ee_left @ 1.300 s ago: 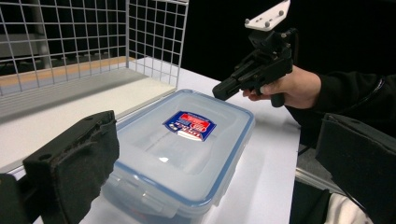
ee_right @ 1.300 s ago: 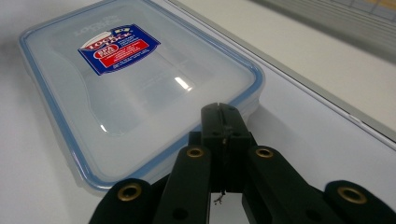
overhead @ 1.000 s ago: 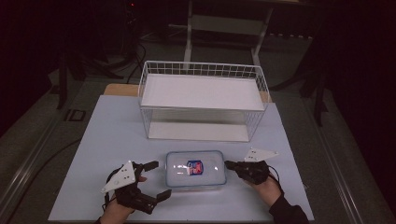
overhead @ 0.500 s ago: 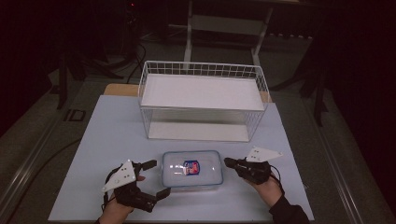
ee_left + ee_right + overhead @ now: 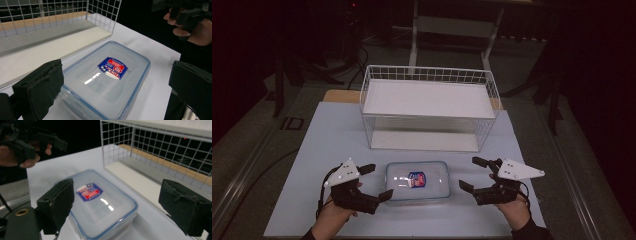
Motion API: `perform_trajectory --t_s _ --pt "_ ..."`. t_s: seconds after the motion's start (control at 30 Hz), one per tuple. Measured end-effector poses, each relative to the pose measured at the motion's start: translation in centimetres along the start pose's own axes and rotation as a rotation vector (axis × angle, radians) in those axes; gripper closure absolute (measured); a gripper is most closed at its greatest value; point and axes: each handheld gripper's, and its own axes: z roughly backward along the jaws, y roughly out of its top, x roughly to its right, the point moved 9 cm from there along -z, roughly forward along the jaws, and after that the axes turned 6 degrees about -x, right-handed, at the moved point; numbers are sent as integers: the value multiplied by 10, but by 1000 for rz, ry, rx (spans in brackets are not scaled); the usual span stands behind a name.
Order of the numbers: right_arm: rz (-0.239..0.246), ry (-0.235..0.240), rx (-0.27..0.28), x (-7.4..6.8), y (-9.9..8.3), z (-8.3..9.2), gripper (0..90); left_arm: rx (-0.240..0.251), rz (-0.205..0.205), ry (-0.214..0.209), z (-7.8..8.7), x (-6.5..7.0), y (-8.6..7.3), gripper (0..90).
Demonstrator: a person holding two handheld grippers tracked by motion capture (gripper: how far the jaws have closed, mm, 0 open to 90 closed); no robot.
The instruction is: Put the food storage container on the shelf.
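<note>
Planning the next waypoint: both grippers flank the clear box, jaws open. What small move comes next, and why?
Probably ease both grippers inward until the jaws meet the short ends of the lidded plastic container. The left gripper and right gripper sit open either side of it, neither clearly gripping it, and the container lies flat on the table in front of the wire basket.

Two black fingers (image 5: 40, 87) stand wide apart around a clear lidded food container (image 5: 107, 80) with a red-and-blue label (image 5: 113, 68) on the white desk (image 5: 160, 85), near a white wire basket (image 5: 50, 22).
</note>
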Motion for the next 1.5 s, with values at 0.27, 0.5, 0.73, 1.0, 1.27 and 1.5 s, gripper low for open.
perform_trajectory --t_s 0.27,0.5,0.73,1.0,1.27,1.5 --pt "70 -102 30 4 12 4 141 -52 67 3 0 -13 5 0" --pt "10 -68 1 2 10 0 175 -116 235 -7 -12 -36 -5 0" --pt "47 -93 7 -4 12 0 124 -174 415 -39 -27 -54 -23 0" --pt "10 -113 7 -3 10 -4 96 -284 547 -134 -43 -54 -40 5" --pt "0 -86 -19 -8 3 -10 96 -359 656 -207 -56 -50 -55 52" --pt "-13 -68 -46 -10 -4 -15 99 -371 752 -242 -59 -51 -60 235"
